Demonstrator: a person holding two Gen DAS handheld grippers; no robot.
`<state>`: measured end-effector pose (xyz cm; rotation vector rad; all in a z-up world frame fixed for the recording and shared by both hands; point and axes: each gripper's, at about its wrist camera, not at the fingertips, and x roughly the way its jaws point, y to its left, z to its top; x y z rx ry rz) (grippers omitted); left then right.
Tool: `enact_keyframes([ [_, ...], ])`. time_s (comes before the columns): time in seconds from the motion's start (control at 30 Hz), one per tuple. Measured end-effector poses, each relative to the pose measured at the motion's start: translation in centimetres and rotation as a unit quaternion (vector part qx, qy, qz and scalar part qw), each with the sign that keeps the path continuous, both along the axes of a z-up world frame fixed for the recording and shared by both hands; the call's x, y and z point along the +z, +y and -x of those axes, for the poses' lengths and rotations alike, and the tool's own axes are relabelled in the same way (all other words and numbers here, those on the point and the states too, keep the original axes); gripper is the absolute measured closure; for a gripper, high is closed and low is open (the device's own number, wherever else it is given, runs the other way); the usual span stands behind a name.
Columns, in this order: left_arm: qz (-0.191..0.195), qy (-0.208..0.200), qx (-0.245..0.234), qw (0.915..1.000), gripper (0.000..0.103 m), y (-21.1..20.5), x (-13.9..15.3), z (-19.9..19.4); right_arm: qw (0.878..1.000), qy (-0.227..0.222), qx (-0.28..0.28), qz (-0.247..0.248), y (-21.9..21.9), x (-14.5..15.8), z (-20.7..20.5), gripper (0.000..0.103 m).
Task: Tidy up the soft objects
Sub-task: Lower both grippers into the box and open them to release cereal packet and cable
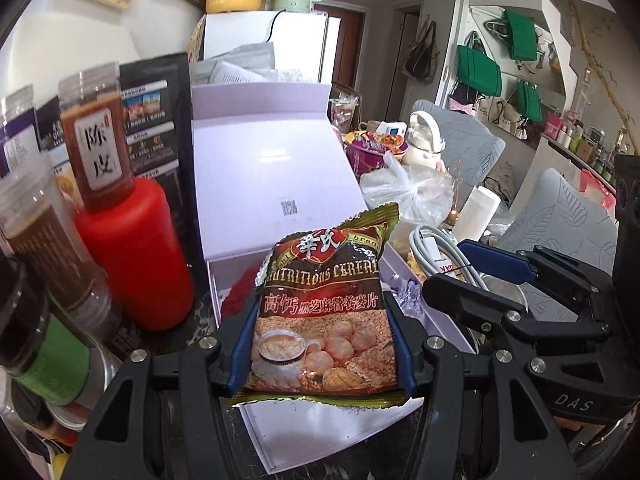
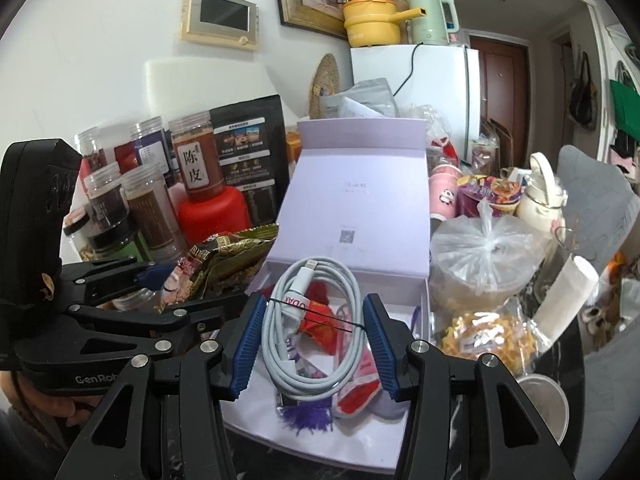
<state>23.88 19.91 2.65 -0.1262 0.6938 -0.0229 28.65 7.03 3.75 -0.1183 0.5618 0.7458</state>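
My left gripper [image 1: 322,302] is shut on a brown cereal packet [image 1: 320,320], its blue pads pressing both side edges. It hangs upright over the front of an open lilac box [image 1: 260,168]. My right gripper [image 2: 314,298] is shut on a coiled white cable [image 2: 274,332] tied with a black band, above the box's tray [image 2: 422,280]. Red and purple soft items [image 2: 320,320] lie in the tray. In the right wrist view the left gripper [image 2: 192,284] and packet [image 2: 228,252] sit just left of the box. In the left wrist view the right gripper [image 1: 444,264] and cable [image 1: 432,240] are at its right.
A red bottle [image 1: 136,256], several spice jars [image 1: 96,140] and a black pouch [image 2: 248,152] crowd the box's left side. On its right stand a knotted plastic bag [image 2: 480,256], a yellow snack bag [image 2: 488,340], a metal tin [image 2: 544,404] and a noodle cup [image 2: 488,196].
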Motion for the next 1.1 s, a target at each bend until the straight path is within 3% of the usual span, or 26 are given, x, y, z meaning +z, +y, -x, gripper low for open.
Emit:
enact_keyframes([
  [0.47, 0.004, 0.022, -0.008, 0.9997, 0.047, -0.4, -3.3, -1.3, 0.999, 0.039, -0.012, 0.025, -0.6, -4.1, -1.3, 0.054],
  [1.1, -0.021, 0.036, 0.000, 0.9991, 0.047, -0.3, -6.6, -1.4, 0.996, 0.037, -0.059, 0.057, 0.3, -7.6, -0.6, 0.054],
])
